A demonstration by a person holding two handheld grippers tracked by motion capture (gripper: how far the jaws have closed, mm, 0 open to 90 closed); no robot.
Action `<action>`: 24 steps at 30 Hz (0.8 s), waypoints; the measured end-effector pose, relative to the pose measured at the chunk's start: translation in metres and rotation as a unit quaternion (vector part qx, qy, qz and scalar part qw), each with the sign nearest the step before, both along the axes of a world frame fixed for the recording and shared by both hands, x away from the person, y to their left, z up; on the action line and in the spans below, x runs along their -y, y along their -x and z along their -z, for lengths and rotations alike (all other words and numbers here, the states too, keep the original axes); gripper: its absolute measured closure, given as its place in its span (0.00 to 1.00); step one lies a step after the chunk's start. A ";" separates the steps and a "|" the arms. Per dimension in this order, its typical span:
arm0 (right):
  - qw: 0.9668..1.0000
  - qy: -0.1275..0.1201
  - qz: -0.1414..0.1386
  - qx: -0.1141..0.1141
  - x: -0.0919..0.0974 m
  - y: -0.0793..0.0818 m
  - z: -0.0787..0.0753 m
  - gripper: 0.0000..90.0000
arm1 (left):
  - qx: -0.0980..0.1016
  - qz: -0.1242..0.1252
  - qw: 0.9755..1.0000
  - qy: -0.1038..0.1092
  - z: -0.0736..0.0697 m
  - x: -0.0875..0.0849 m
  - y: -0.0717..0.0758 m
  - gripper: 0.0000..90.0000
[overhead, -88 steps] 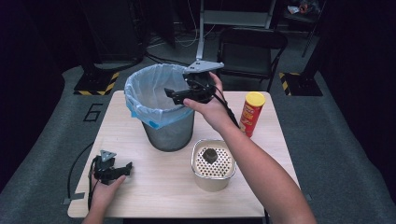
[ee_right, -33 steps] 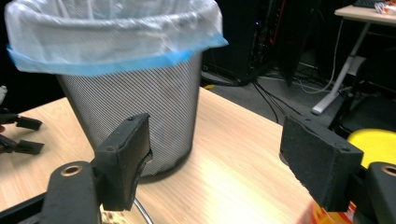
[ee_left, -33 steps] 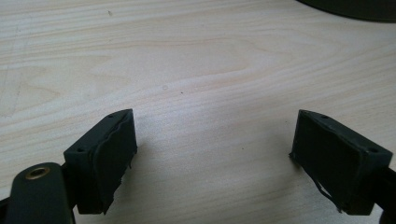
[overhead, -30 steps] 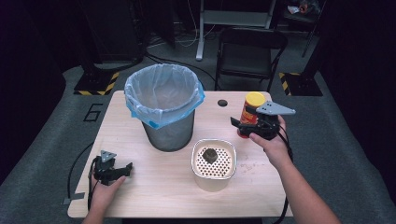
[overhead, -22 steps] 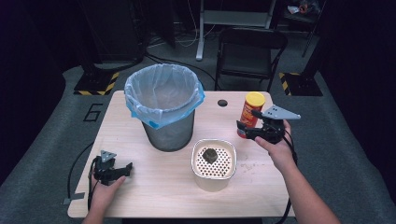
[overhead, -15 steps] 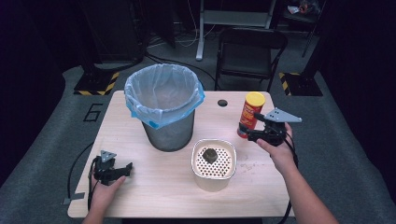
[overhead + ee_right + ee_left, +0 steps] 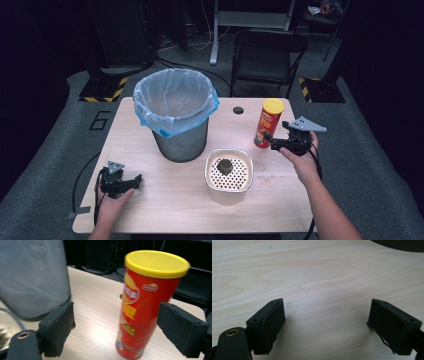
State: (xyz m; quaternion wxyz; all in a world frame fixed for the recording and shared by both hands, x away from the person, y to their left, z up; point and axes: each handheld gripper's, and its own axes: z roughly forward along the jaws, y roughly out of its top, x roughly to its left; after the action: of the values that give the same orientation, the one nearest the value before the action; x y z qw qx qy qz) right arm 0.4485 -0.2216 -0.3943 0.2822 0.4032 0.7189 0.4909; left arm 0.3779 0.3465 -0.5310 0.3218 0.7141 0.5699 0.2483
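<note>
A red chips can with a yellow lid stands upright at the table's right rear. My right gripper is level beside its lower half, pointing left at it. In the right gripper view the can stands between the jaws, nearer the right one, and neither pad touches it. The right gripper is open and its jaws have just been opening. My left gripper rests on the table at the front left. It is open over bare wood with nothing between its pads.
A mesh bin with a blue liner stands at the table's centre rear. A white perforated container holding a dark lump sits in front of it. A black chair stands behind the table.
My right gripper has gone from above the bin to the right and sunk down beside the can. Its jaws now stand around the can. The left gripper has not moved.
</note>
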 end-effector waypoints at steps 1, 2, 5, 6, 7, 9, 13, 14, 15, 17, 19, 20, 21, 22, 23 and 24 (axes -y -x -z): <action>1.000 -0.001 0.009 0.000 0.001 -0.003 0.001 0.16 | 0.000 0.000 1.000 0.000 0.000 0.000 0.000 0.15; 1.000 -0.001 0.017 -0.001 0.003 -0.006 0.001 0.16 | 0.000 0.000 1.000 0.000 0.000 0.000 0.000 0.15; 1.000 -0.002 0.030 -0.004 0.004 -0.016 0.002 0.16 | 0.000 0.000 1.000 0.000 0.000 0.000 0.000 0.15; 0.999 -0.001 0.033 -0.007 0.004 -0.017 0.002 0.15 | 0.000 0.000 1.000 0.000 0.000 0.000 0.000 0.15; 0.999 0.003 0.034 -0.006 0.003 -0.020 0.002 0.16 | 0.000 0.000 1.000 0.000 0.000 0.000 0.000 0.15; 0.999 0.006 0.038 -0.009 0.002 -0.024 0.002 0.16 | 0.000 0.000 1.000 0.000 0.000 0.000 0.000 0.15; 0.999 0.013 0.044 -0.009 0.000 -0.033 0.001 0.16 | 0.000 0.000 1.000 0.000 0.000 0.000 0.000 0.15; 0.999 0.014 0.048 -0.009 -0.002 -0.036 0.001 0.16 | 0.000 0.000 1.000 0.000 0.000 0.000 0.000 0.15; 0.999 0.016 0.048 -0.010 -0.002 -0.037 0.001 0.16 | 0.000 0.000 1.000 0.000 0.000 0.000 0.000 0.15; 0.999 0.018 0.050 -0.010 -0.004 -0.041 0.001 0.16 | 0.000 0.000 1.000 0.000 0.000 0.000 0.000 0.15; 0.998 0.019 0.051 -0.009 -0.005 -0.044 0.001 0.16 | 0.000 0.000 1.000 0.000 0.000 0.000 0.000 0.15; 0.998 0.019 0.052 -0.009 -0.005 -0.046 0.000 0.16 | 0.000 0.000 1.000 0.000 0.000 0.000 0.000 0.15; 0.998 0.016 0.052 -0.009 -0.006 -0.048 0.000 0.16 | 0.000 0.000 1.000 0.000 0.000 0.000 0.000 0.15; 0.998 0.018 0.052 -0.009 -0.006 -0.049 0.000 0.16 | 0.000 0.000 1.000 0.000 0.000 0.000 0.000 0.15; 0.998 0.020 0.054 -0.010 -0.006 -0.051 -0.001 0.16 | 0.000 0.000 1.000 0.000 0.000 0.000 0.000 0.15; 0.998 0.020 0.054 -0.011 -0.007 -0.053 -0.001 0.16 | 0.000 0.000 1.000 0.000 0.000 0.000 0.000 0.15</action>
State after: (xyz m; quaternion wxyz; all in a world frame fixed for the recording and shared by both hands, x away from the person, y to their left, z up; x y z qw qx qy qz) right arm 0.5010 -0.2148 -0.3933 0.3085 0.4415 0.7086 0.4558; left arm 0.3779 0.3465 -0.5310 0.3218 0.7141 0.5699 0.2483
